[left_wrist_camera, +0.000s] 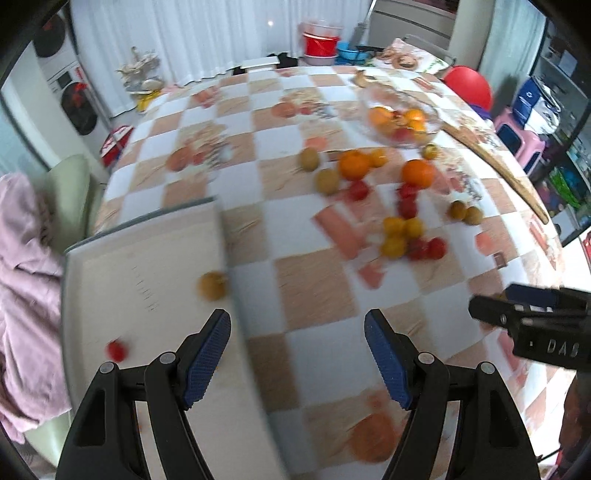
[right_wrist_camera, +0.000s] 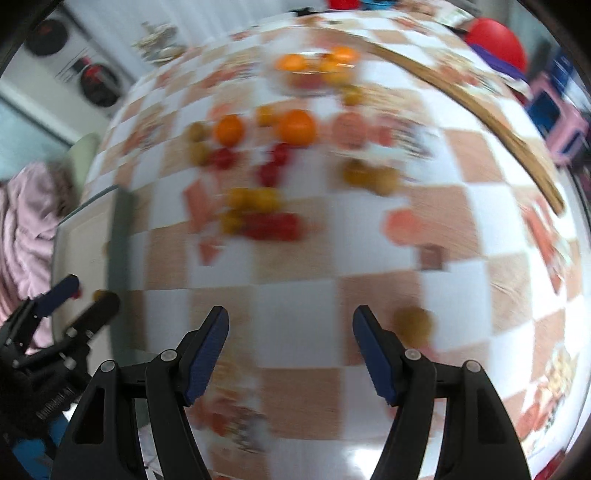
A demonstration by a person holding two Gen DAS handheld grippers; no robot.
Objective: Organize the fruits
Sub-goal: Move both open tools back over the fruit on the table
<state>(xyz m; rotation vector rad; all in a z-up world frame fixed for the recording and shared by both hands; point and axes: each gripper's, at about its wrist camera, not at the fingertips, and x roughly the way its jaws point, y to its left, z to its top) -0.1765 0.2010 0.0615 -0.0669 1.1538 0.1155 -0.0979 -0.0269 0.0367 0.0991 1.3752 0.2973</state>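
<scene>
On white tray (left_wrist_camera: 147, 266): yellow fruit (left_wrist_camera: 211, 284), red tomato (left_wrist_camera: 116, 349); both grippers empty, fingers apart.

Your counter (left_wrist_camera: 314, 280) wears a checkered cloth of white and tan squares with printed food pictures. Along its right edge lies a long wooden stick (left_wrist_camera: 498, 162), running diagonally toward you; it shows again, blurred, in the right wrist view (right_wrist_camera: 480, 114). At the far end you can see a banana peel (left_wrist_camera: 364, 78). Beyond it stand a red bucket (left_wrist_camera: 320, 43) and a blue basin (left_wrist_camera: 349, 50) on the floor. A red balloon (left_wrist_camera: 469, 86) sits off the far right corner, near a pink stool (left_wrist_camera: 521, 138). To your left, a pink blanket (left_wrist_camera: 26, 295) drapes over a pale green chair (left_wrist_camera: 72, 192). White curtains (left_wrist_camera: 207, 33) hang behind.
</scene>
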